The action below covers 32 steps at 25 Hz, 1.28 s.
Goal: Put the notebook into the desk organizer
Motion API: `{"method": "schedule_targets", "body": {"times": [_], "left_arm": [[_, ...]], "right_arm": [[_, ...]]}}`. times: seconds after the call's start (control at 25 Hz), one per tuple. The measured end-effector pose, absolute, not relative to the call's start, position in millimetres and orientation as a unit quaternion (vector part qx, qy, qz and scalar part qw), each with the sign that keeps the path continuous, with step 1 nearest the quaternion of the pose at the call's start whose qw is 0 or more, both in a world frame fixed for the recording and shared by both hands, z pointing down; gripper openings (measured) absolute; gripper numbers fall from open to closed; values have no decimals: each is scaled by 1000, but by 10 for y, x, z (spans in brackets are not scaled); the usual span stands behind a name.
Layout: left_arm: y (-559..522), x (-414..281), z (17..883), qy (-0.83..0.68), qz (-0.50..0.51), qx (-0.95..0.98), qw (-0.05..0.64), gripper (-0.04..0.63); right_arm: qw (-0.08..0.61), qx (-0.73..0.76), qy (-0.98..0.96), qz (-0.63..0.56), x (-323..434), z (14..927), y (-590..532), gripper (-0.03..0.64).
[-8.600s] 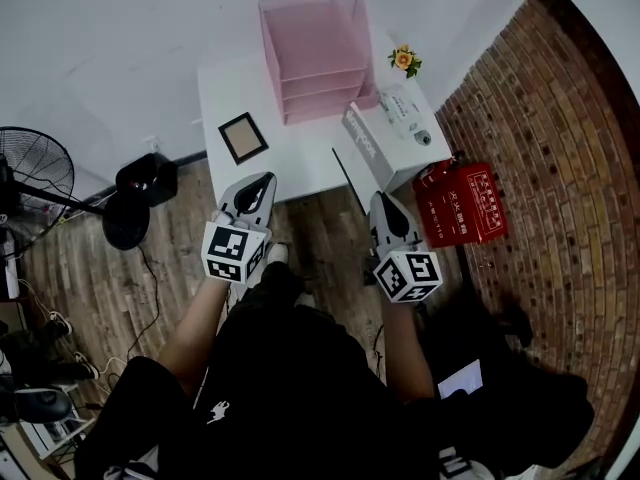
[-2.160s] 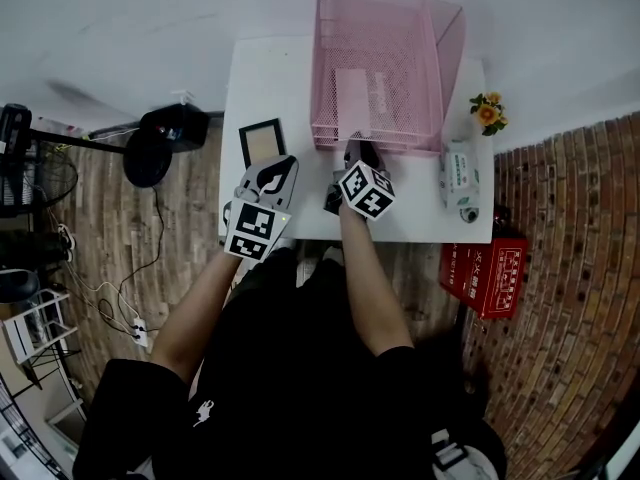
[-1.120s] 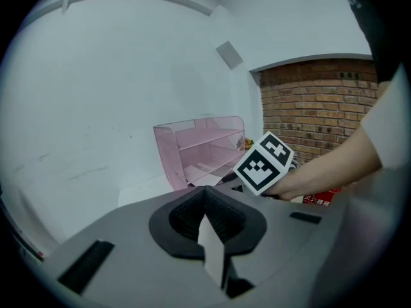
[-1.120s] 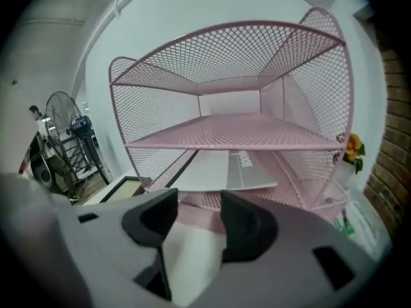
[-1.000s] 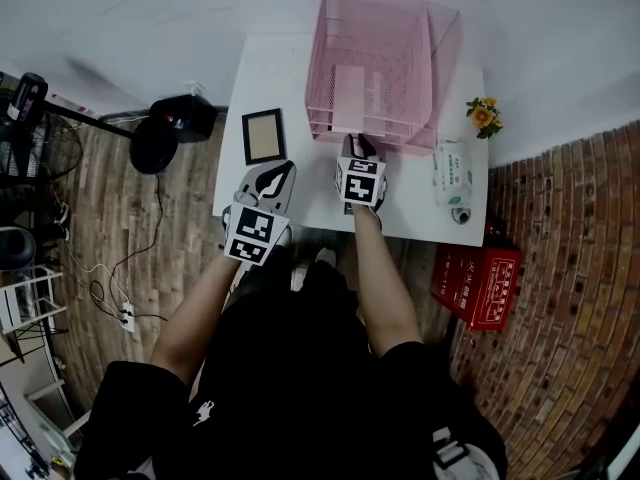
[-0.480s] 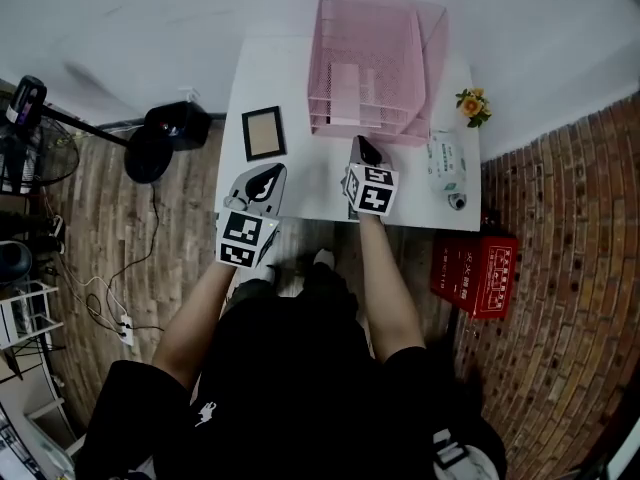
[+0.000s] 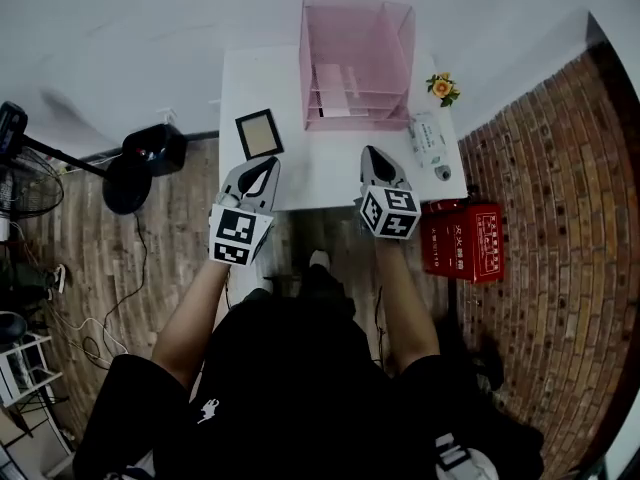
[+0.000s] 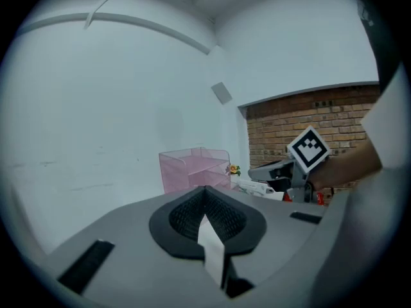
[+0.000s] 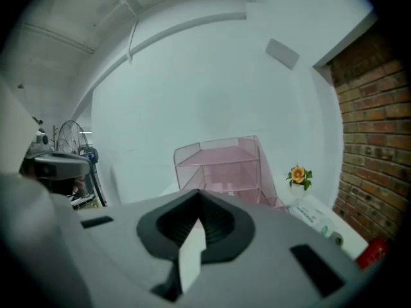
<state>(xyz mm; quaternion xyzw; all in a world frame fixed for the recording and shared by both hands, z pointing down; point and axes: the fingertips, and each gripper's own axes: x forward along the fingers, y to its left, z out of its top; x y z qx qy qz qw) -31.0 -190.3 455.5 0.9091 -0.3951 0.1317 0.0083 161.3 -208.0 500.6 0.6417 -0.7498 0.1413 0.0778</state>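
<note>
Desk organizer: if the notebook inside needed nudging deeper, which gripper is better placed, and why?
Right, probably. The right gripper lies in front of the desk organizer, with its shelves straight ahead in its own view. The left gripper sits off to one side, by the picture frame. Both are shut.

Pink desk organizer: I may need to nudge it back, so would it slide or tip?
The pink organizer looks thin-walled and see-through, so probably light; it would likely slide on the smooth white table. It stands tall with stacked tiers, so a high push might tip it. Its thin walls may flex a little.
</note>
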Motion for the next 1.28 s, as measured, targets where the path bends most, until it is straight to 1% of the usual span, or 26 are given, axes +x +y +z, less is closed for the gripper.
{"method": "schedule_targets", "body": {"times": [0.4, 0.68, 0.96, 1.28], "left_arm": [[-1487, -696, 4257, -351, 92, 932, -7, 2], [-1169, -902, 4098, -317, 82, 944, -29, 2], [-1075, -1171, 3978, -328, 70, 942, -26, 2], [-1008, -1007, 3830, -354, 56, 933, -27, 2]], "right_arm": [[38, 682, -722, 112, 1340, 4482, -890, 2], [29, 701, -705, 102, 1140, 4261, -291, 2], [15, 705, -704, 87, 968, 4039, -11, 2], [10, 692, -718, 70, 1090, 3828, 2, 2]]}}
